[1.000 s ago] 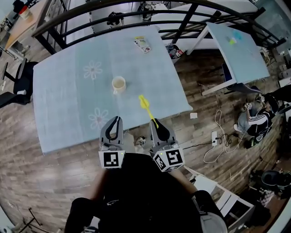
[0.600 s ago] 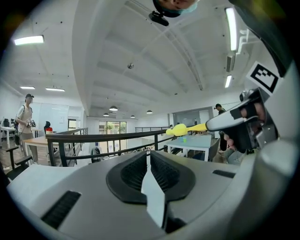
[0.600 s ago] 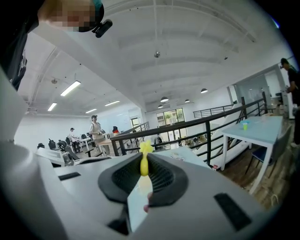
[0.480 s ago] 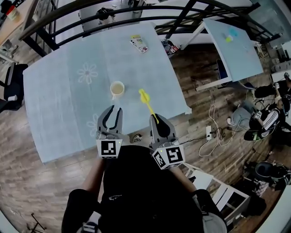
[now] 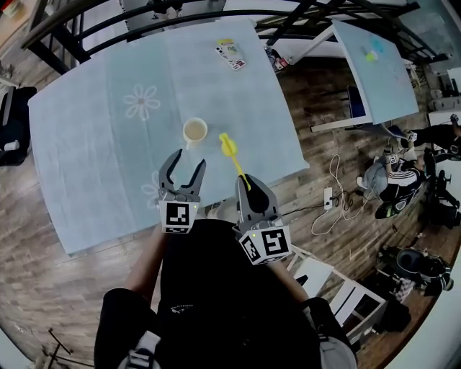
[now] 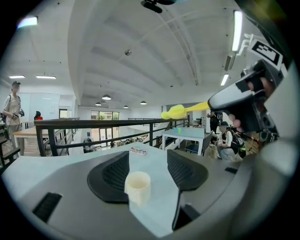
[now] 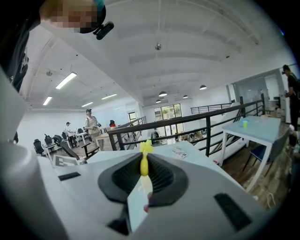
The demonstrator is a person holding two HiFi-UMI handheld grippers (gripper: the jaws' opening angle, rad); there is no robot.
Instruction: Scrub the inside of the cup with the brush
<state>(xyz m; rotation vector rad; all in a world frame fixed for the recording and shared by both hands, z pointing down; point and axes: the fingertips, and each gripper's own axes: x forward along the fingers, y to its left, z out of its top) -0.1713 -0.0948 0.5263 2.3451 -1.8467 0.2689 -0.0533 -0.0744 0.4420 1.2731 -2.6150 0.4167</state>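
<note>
A cream cup point(image 5: 194, 131) stands upright on the pale blue table point(image 5: 94, 151), seen also in the left gripper view as the cup point(image 6: 138, 187) ahead between the jaws. My left gripper point(image 5: 183, 168) hovers just short of it, jaws opening, nothing between the pads. My right gripper point(image 5: 245, 184) is shut on the handle of a yellow brush point(image 5: 230, 151), whose bristle head points toward the cup's right side. In the right gripper view the brush point(image 7: 145, 159) sticks out straight ahead between the jaws of the right gripper point(image 7: 143, 180).
A phone-like card point(image 5: 233, 55) lies at the table's far edge. Black railing point(image 5: 216, 11) runs behind the table. A second table point(image 5: 374, 65) stands to the right, with cables point(image 5: 338, 209) and a seated person point(image 5: 392, 184) on the wooden floor.
The left gripper's jaws have spread from shut to apart and it has moved forward toward the cup. The right gripper keeps holding the brush and shifted slightly forward.
</note>
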